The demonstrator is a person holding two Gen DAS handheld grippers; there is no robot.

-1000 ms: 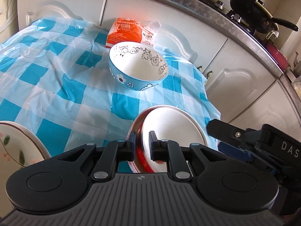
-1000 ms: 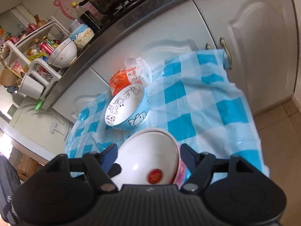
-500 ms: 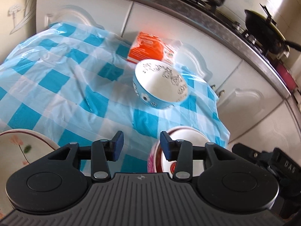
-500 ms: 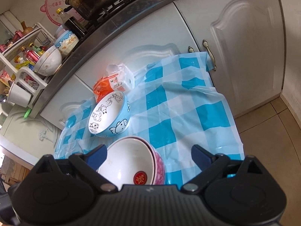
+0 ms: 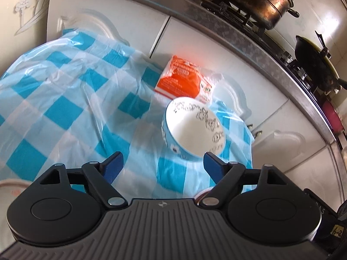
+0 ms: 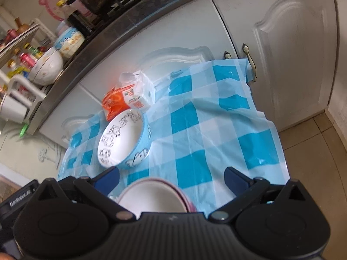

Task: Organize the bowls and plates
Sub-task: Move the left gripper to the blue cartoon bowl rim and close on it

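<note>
1. Left gripper (image 5: 161, 164): jaws have just been opening and are standing wide, nothing between them.
2. Right gripper (image 6: 171, 178): jaws likewise have just been opening, standing wide and gripping nothing; the pink-rimmed bowl (image 6: 151, 197) is sitting just below them on the checked tablecloth (image 6: 195, 119).
3. Blue cartoon bowl (image 5: 193, 127) is resting on the cloth beside an orange packet (image 5: 182, 80).

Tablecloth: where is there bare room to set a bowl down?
The checked tablecloth is bare from the blue cartoon bowl across to its edge by the cabinet handle. In the left view it is also bare left of that bowl. It is crowded where bowl, orange packet and pink-rimmed bowl cluster.
</note>
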